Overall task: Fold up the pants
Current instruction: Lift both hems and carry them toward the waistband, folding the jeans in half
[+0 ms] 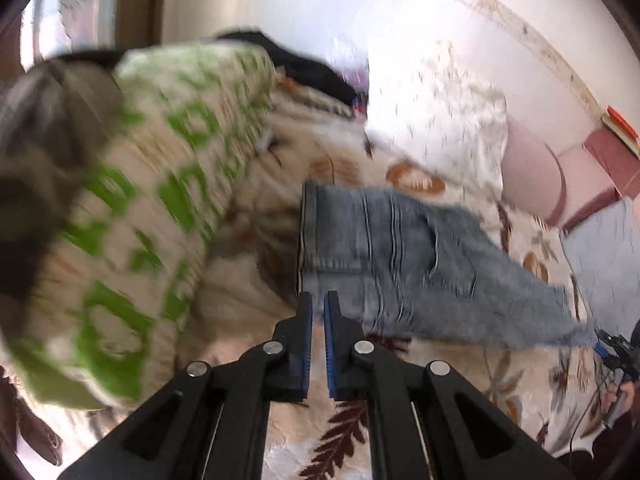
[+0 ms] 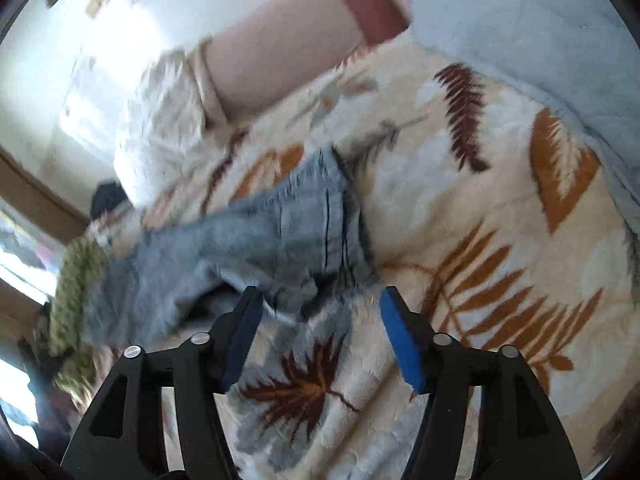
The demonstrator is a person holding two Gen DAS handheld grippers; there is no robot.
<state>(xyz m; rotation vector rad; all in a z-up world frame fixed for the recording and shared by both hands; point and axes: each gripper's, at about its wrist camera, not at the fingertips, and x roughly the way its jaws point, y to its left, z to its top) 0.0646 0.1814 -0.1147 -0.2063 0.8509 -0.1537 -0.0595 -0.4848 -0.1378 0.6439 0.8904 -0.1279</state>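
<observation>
Blue jeans (image 1: 400, 248) lie folded across a cream blanket with a leaf print (image 1: 520, 380). My left gripper (image 1: 318, 300) is nearly closed, and its tips pinch the jeans' near left edge by the stitched hem. The fabric narrows rightward toward my right gripper (image 1: 612, 348) at the frame's edge. In the right wrist view the right gripper (image 2: 320, 300) stands open. A rumpled end of the jeans (image 2: 248, 240) lies on the blanket (image 2: 480, 220) just beyond and between its blue-padded fingers (image 2: 400, 340), and neither pad touches the fabric.
A bulky cream cover with green blocks (image 1: 140, 200) is heaped on the left, with dark clothes (image 1: 304, 64) behind it. A white pillow (image 1: 436, 120) and a pink cushion (image 1: 532, 172) sit at the back. A pale blue cloth (image 2: 540, 32) lies on the right.
</observation>
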